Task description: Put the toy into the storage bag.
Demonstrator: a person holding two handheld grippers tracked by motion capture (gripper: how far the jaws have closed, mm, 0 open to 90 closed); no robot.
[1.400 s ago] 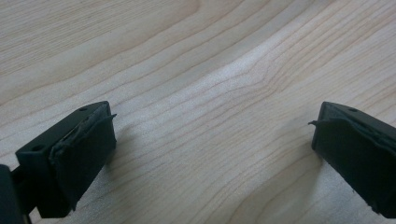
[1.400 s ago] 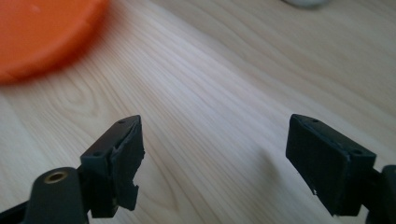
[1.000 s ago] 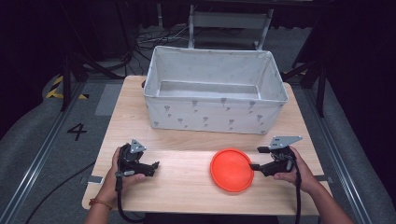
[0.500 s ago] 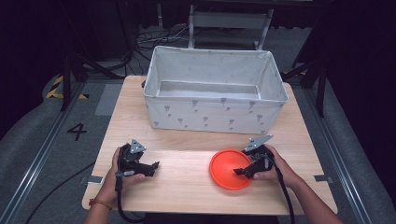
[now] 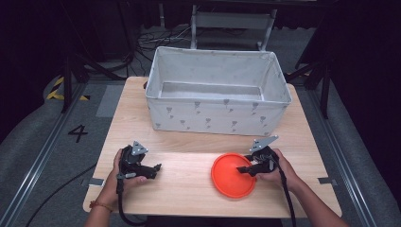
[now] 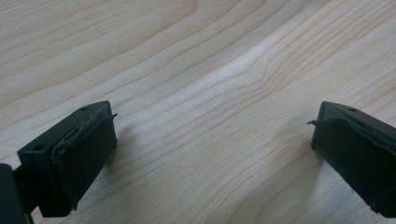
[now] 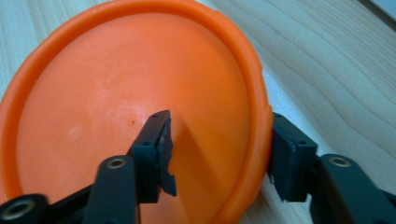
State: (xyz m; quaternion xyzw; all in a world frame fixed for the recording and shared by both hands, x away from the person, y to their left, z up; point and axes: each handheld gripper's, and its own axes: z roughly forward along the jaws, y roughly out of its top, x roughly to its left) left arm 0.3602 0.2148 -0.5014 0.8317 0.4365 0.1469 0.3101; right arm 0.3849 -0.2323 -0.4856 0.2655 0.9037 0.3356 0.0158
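Orange plate lying on table, its rim sitting between the right gripper jaws, which have just been closing, gap remaining inside, left gripper resting wide open, holding nothing

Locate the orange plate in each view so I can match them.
High view: orange plate lower right of the table, its right rim at the right gripper.
Left gripper view: bare wood grain between open jaws.
Right gripper view: plate centre-left, rim between the jaws.
Shared landmark: the light wooden tabletop.
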